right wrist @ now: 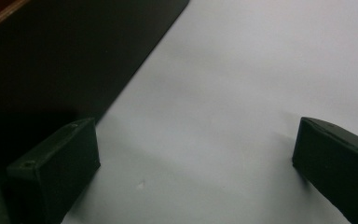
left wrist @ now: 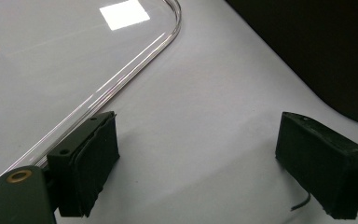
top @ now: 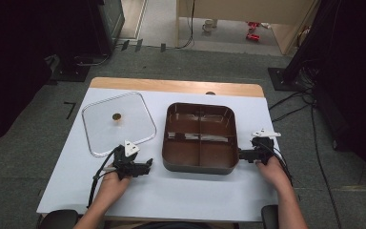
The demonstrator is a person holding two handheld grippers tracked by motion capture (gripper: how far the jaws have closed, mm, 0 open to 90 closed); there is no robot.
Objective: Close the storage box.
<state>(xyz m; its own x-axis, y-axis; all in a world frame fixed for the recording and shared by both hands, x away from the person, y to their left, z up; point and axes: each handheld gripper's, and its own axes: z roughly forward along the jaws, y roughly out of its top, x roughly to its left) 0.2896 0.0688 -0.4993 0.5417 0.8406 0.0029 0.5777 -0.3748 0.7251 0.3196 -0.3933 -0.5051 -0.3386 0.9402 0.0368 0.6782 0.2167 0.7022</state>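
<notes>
Fingers spread over white table; grey carpet around.

High view: fixed above near side of table, looking forward and down; takes in whole white tabletop, floor beyond.

Left gripper view: rides low on left gripper, very close to tabletop, faces along own jaws toward corner of clear lid (dark tray wall at upper right).

Right gripper view: rides on right gripper, equally low and close, faces tray wall at upper left.

Shared: tray in all three; lid in high and left gripper views.
</notes>
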